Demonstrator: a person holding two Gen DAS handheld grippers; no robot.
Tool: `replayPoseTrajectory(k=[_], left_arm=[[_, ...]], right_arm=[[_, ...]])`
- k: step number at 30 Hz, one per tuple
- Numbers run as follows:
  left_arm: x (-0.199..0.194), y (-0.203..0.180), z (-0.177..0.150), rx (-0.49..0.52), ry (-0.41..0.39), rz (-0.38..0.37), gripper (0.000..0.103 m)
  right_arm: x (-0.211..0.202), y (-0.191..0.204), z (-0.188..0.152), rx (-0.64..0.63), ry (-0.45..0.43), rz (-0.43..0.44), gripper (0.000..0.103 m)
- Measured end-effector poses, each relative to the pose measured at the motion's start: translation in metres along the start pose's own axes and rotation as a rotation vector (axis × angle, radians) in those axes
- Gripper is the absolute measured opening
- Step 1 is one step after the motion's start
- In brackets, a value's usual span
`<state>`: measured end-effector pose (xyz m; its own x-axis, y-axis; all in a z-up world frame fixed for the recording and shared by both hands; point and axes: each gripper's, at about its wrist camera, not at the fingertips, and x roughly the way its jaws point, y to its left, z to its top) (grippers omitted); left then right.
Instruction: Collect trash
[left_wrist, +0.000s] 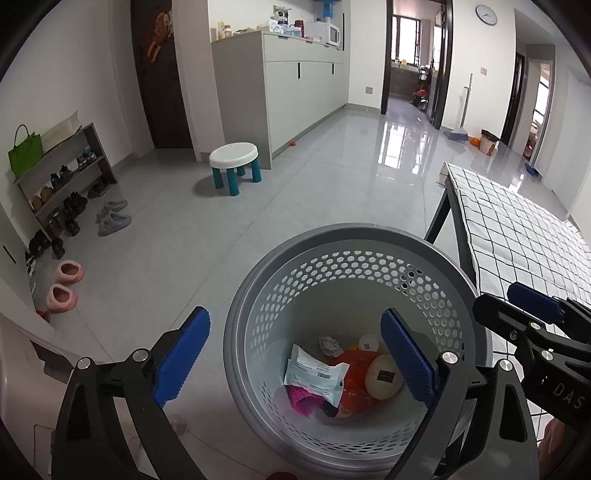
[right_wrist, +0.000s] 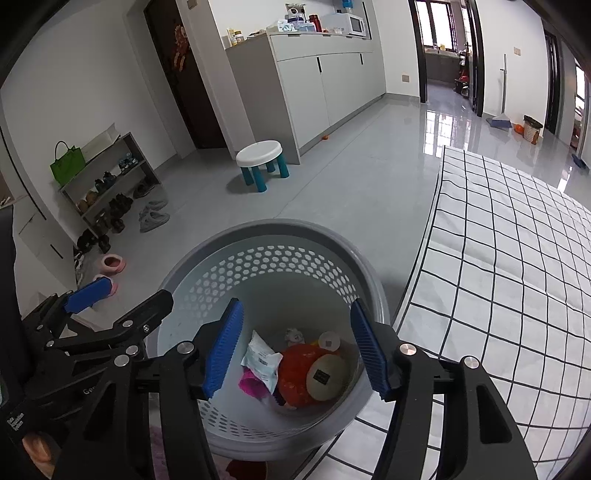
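We are holding both grippers over a round grey plastic wastebasket (left_wrist: 354, 240) with a hexagon-perforated wall, standing on the pale grey tiled floor (left_wrist: 295, 192) just beside a table covered with a white cloth with a black grid (right_wrist: 517, 258). Our left gripper (left_wrist: 295, 362) is standing with its blue ribbed pads spread wide, one pad outside the basket's rim and the other over its inside, and nothing is sitting between them. Our right gripper (right_wrist: 295, 347) is hanging above the basket's opening with its blue pads at a middling gap, also gripping nothing; in the left wrist view we are seeing its black body (left_wrist: 532, 332) reaching in from the right edge.

The trash is lying at the bottom of the basket: a white and pale blue printed plastic pouch (left_wrist: 317, 376) is resting on top of a crumpled orange-red wrapper (left_wrist: 354, 384), a magenta ridged piece (left_wrist: 303, 398) is poking out beneath the pouch, a cream egg-shaped object with a dark square label (left_wrist: 384, 374) is sitting against the wrapper, and a crumpled grey-white scrap (left_wrist: 330, 345) and a small white round lid (left_wrist: 367, 343) are lying towards the far wall.

Farther off, a white round stool with teal legs (left_wrist: 234, 162) is standing on the floor.
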<state>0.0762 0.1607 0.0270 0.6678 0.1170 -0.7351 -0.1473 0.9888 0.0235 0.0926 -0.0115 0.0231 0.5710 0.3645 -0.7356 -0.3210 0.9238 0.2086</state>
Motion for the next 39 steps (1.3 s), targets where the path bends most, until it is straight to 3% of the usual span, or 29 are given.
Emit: replayPoseTrajectory(k=[39], left_arm=[[-0.0026, -0.0003, 0.0004, 0.01, -0.018, 0.054, 0.096]], right_arm=[[-0.005, -0.0045, 0.001, -0.001, -0.007, -0.009, 0.058]])
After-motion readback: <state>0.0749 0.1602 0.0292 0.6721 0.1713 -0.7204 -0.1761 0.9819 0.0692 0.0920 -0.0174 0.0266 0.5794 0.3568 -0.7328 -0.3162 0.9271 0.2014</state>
